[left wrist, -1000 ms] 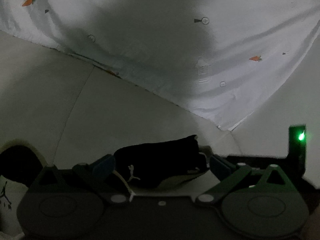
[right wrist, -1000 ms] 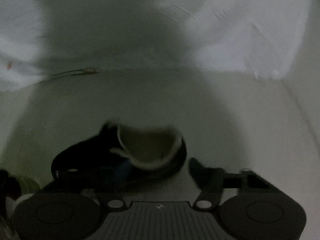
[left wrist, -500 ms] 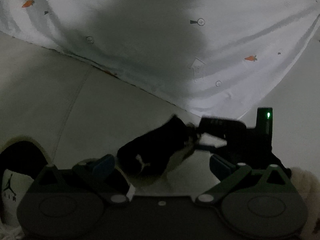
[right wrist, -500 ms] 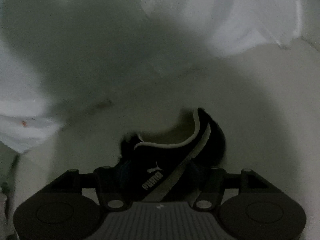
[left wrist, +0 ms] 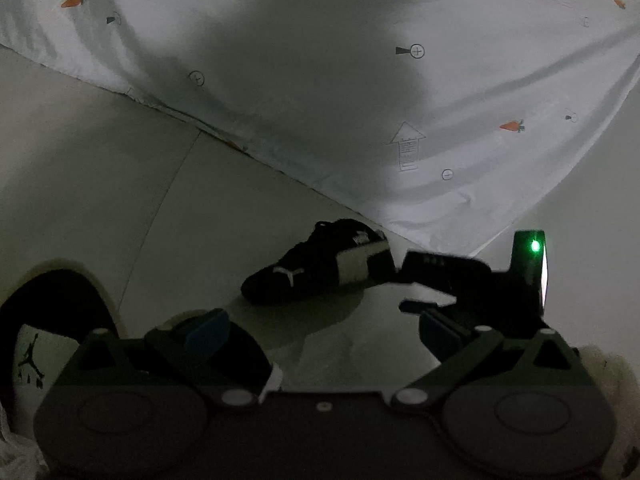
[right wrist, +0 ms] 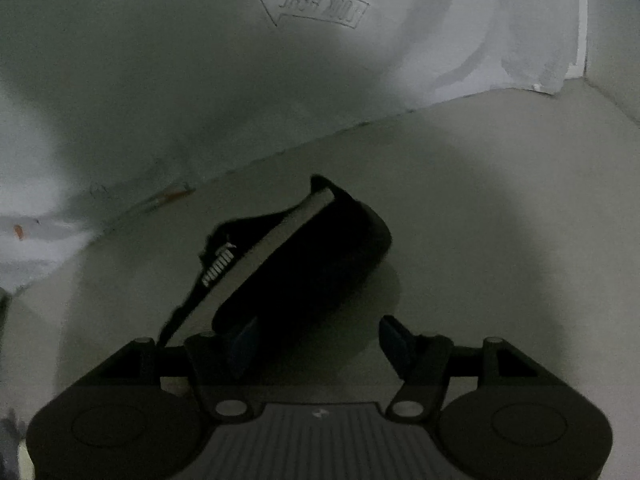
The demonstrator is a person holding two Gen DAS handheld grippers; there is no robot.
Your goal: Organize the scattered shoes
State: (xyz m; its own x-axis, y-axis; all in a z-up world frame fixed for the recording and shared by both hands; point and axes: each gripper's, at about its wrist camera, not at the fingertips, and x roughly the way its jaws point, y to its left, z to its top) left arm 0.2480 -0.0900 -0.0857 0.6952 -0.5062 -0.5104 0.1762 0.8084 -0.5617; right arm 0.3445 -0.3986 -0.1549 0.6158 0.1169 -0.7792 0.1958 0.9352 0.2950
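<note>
Nearest the left wrist camera, the left gripper [left wrist: 320,330] stood with its jaws spread and nothing between them, poised low over the pale floor [left wrist: 120,200]. Just at its left edge sat a white shoe [left wrist: 36,356] with a jumping-figure logo, probably already set in place. Farther out, the right gripper [right wrist: 318,338] also had its jaws apart; its left pad seemed to touch the black sneaker [right wrist: 296,264], though the dim light made contact uncertain. That sneaker lay tilted on the floor, heel toward the tool, apparently being set down beside the other. Beyond it hung a white printed sheet [left wrist: 400,80].
</note>
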